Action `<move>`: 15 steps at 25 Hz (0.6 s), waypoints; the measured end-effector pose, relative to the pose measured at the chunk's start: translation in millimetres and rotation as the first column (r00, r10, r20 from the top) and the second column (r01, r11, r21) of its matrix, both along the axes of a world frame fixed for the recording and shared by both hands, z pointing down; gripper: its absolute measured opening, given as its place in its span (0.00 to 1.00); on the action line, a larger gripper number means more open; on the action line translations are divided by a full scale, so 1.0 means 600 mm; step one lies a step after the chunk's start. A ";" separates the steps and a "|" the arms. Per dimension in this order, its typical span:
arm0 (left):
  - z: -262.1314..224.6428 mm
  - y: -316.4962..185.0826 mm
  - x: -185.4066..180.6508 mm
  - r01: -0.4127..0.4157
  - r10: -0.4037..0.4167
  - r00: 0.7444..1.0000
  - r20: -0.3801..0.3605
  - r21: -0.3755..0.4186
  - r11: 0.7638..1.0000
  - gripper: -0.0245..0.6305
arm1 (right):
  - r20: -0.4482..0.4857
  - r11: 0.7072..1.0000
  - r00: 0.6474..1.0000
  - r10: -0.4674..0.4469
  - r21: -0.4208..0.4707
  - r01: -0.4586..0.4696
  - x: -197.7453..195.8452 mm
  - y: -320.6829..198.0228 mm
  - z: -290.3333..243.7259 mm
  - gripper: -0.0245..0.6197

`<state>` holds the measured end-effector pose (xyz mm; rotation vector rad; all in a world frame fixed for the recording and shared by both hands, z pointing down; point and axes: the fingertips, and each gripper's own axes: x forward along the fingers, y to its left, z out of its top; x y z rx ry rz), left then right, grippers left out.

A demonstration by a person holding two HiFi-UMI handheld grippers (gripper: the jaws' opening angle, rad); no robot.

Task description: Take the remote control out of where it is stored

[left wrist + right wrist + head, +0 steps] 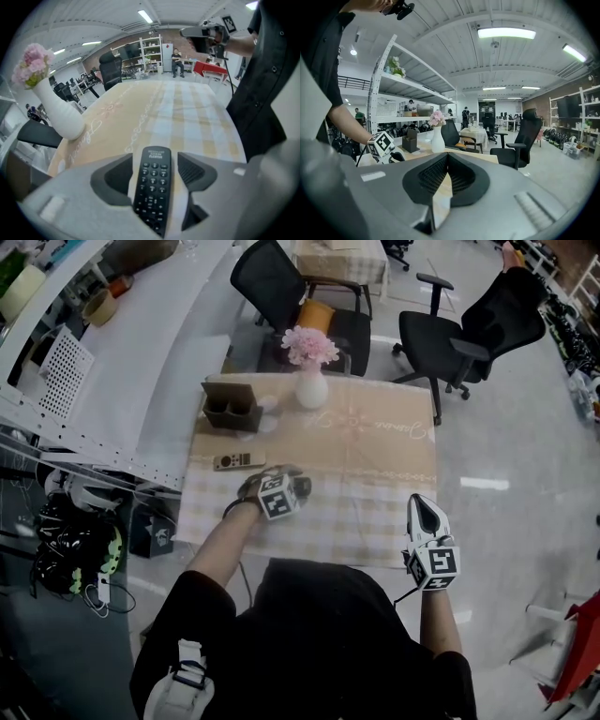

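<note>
Bench under a checked cloth, brown holder at its far left corner, white flower vase near it. We record the right claw by the near right corner, jaws together on nothing, and the left claw spread wide, pads not pressing. The remote control lies flat on the cloth between the left jaws, outside the holder.

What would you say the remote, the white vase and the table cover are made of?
The remote looks like matte black plastic with small raised buttons. The vase seems glazed ceramic, smooth and white with a soft sheen, though plastic is possible. The table cover looks like printed cloth, or perhaps vinyl, with a beige plaid pattern and little glare.
</note>
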<state>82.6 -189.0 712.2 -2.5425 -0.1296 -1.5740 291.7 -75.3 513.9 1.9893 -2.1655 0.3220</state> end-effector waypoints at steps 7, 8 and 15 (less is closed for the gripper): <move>-0.079 -0.014 0.010 0.166 -0.156 0.972 -0.175 0.044 0.985 0.40 | 0.004 0.997 0.997 -0.073 0.004 0.073 -0.015 0.001 -0.003 0.05; -0.090 -0.012 0.009 0.196 -0.184 0.962 -0.204 0.042 0.980 0.35 | 0.002 0.996 0.996 -0.087 0.006 0.087 -0.017 0.003 -0.004 0.05; -0.177 0.012 -0.016 0.406 -0.354 0.850 -0.391 0.056 0.912 0.20 | 0.002 0.985 0.985 -0.173 0.030 0.173 -0.027 0.014 -0.022 0.05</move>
